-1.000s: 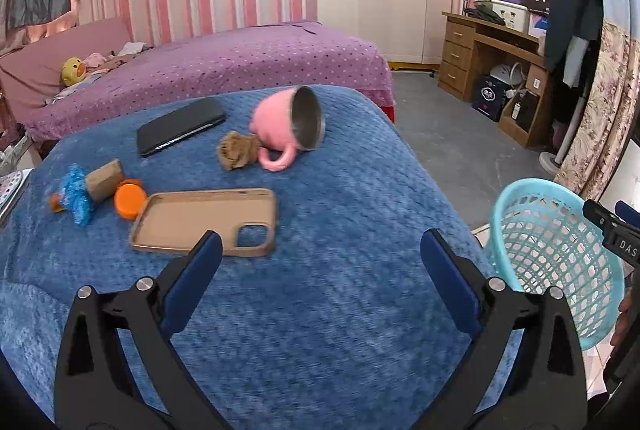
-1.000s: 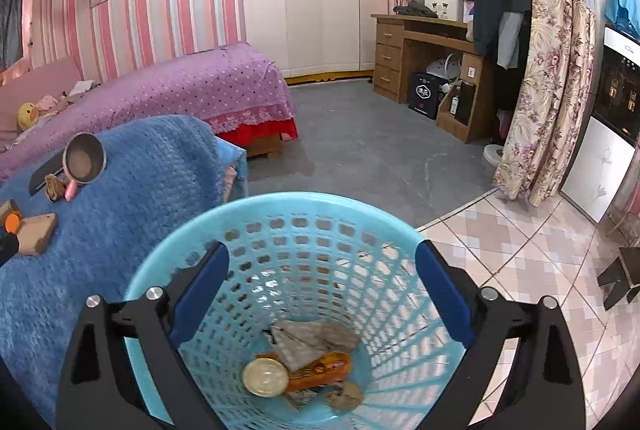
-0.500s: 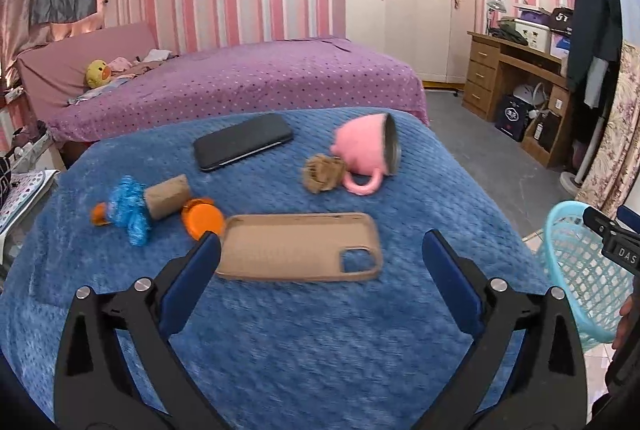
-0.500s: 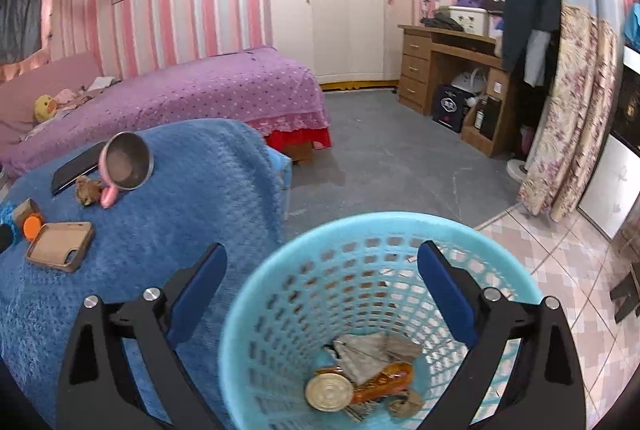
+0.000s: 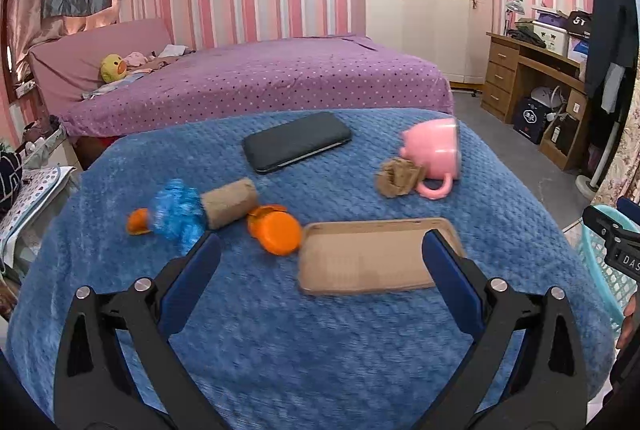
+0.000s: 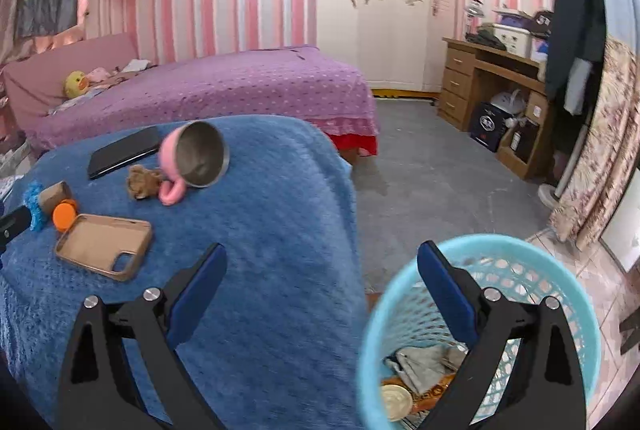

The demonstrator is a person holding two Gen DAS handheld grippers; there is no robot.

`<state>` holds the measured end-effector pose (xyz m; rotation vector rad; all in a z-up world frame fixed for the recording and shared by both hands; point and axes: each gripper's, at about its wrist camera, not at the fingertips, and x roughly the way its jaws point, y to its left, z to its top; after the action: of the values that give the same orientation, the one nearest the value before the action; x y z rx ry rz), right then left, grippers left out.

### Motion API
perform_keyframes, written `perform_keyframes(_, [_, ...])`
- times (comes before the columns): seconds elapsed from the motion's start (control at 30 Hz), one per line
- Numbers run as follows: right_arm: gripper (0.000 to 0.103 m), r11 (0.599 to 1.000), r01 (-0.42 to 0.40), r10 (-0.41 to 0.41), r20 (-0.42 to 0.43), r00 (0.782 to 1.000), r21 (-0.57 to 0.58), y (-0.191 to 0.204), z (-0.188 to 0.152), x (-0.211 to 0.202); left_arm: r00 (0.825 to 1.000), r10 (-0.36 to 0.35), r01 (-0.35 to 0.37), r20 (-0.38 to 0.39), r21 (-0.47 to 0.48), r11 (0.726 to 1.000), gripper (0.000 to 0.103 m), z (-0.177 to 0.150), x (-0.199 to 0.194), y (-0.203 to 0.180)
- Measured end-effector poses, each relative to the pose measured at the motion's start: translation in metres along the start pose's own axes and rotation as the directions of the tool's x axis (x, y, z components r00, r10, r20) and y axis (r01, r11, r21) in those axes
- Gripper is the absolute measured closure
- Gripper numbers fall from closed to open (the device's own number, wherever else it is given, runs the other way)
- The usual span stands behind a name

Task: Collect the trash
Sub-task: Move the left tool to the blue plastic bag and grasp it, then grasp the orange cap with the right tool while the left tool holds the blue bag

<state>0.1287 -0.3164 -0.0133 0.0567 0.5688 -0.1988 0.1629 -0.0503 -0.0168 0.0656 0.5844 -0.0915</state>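
Left gripper (image 5: 320,262): fingers spread wide, nothing between them; it hangs above the near part of the blue blanket (image 5: 320,350).
Right gripper (image 6: 320,274): fingers likewise wide apart and empty; one finger over the blanket's right edge, the other over the basket rim.
Waste basket (image 6: 372,330): light blue plastic mesh, on the floor just beside the blanket's right edge; it holds crumpled grey paper (image 6: 424,362), a round pale lid (image 6: 396,400) and an orange wrapper.
Crumpled brown paper (image 5: 398,175): near the far right corner, touching the pink mug.
Pink mug (image 5: 434,153): on its side, handle down on the blanket.
Cardboard tube (image 5: 230,201): toward the left edge, with a blue crinkled wrapper (image 5: 176,213) against its left end.
Orange cap (image 5: 278,234): between tube and phone case.
Tan phone case (image 5: 372,258): open side up, mid-blanket.
Black phone (image 5: 296,145): flat, near the far edge.
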Motion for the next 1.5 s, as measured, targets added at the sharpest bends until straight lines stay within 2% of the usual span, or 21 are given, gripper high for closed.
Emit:
perform_keyframes(0.1, [0.009,0.999,-0.037,0.037,0.002,0.999,-0.023,0.022,0.009,0.002,1.000,0.010,-0.010,-0.008,-0.032,0.999,0.006,0.004,0.005,0.022])
perform_keyframes(0.2, [0.009,0.996,-0.063,0.064,0.010,0.998,-0.061,0.046,0.020,0.006,0.996,0.084,-0.084,0.006,-0.041,0.996,0.006,0.007,0.009,0.044])
perform_keyframes(0.37, [0.009,0.990,-0.097,0.100,0.026,0.995,-0.104,0.078,0.041,0.014,0.995,0.097,-0.098,-0.017,-0.103,0.990,0.006,0.015,0.020,0.079])
perform_keyframes(0.47, [0.009,0.986,-0.116,0.120,0.026,0.992,-0.116,0.094,0.049,0.023,0.991,0.129,-0.132,-0.038,-0.124,0.983,0.006,0.014,0.031,0.099])
perform_keyframes(0.7, [0.009,0.983,-0.129,0.129,-0.010,0.992,-0.131,0.110,0.034,0.047,0.981,0.154,-0.173,-0.121,-0.175,0.969,0.006,-0.001,0.056,0.141])
perform_keyframes(0.9, [0.009,0.984,-0.124,0.118,-0.052,0.992,-0.127,0.108,0.023,0.064,0.975,0.151,-0.181,-0.163,-0.189,0.965,0.007,-0.008,0.072,0.155])
perform_keyframes(1.1, [0.009,0.986,-0.141,0.136,-0.070,0.988,-0.083,0.102,0.022,0.071,0.987,0.098,-0.121,-0.128,-0.184,0.975,0.018,0.001,0.083,0.143])
perform_keyframes(1.13, [0.009,0.986,-0.143,0.138,-0.072,0.988,-0.083,0.102,0.022,0.072,0.989,0.085,-0.106,-0.123,-0.183,0.977,0.022,0.003,0.087,0.140])
perform_keyframes(1.2, [0.009,0.984,-0.151,0.144,-0.077,0.987,-0.092,0.106,0.021,0.074,0.988,0.072,-0.095,-0.136,-0.170,0.981,0.035,0.003,0.095,0.135])
perform_keyframes(1.27, [0.009,0.983,-0.152,0.144,-0.079,0.986,-0.103,0.110,0.020,0.075,0.983,0.052,-0.081,-0.174,-0.159,0.984,0.059,0.002,0.104,0.133])
perform_keyframes(1.37, [0.009,0.982,-0.156,0.148,-0.079,0.986,-0.110,0.115,0.019,0.075,0.986,0.028,-0.057,-0.163,-0.176,0.983,0.076,0.001,0.101,0.135])
perform_keyframes(1.5, [0.009,0.976,-0.184,0.176,-0.072,0.982,-0.113,0.127,0.019,0.070,0.985,0.062,-0.090,-0.160,-0.174,0.981,0.078,-0.001,0.083,0.141])
